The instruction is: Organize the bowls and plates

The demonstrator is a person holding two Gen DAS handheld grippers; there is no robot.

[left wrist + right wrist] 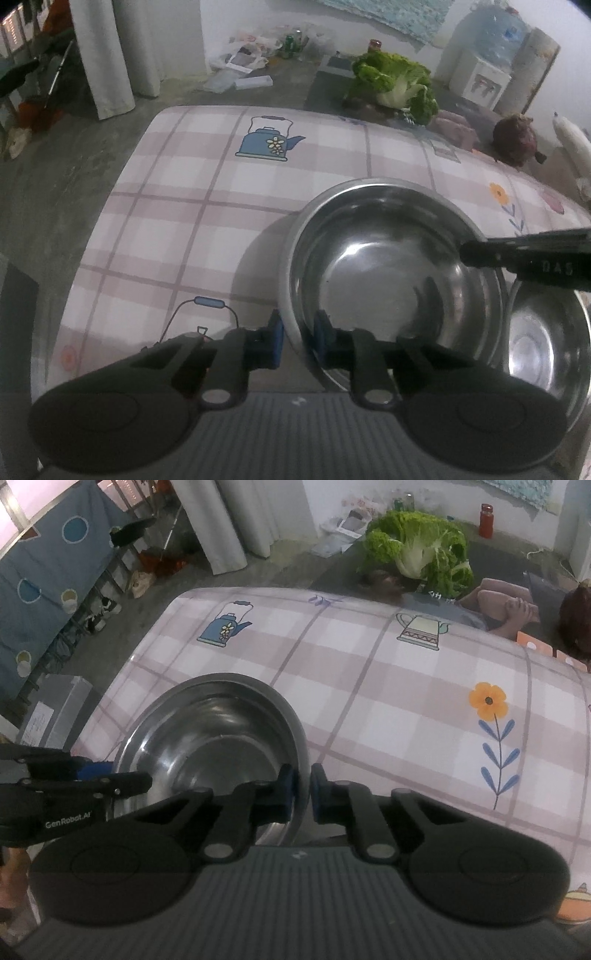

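A large steel bowl stands on the checked tablecloth. My left gripper is shut on the bowl's near-left rim, one blue pad outside the wall and one inside. My right gripper is shut on the opposite rim in the same way. In the left wrist view a black finger of the right gripper reaches over the bowl's right rim. The left gripper's fingers show at the bowl's left side in the right wrist view. A second, smaller steel bowl sits close to the right of the large one.
A green cabbage and a dark reddish lump lie beyond the table's far edge. A person's bare limbs rest there too. The table's left edge drops to a concrete floor. A water dispenser stands at the back.
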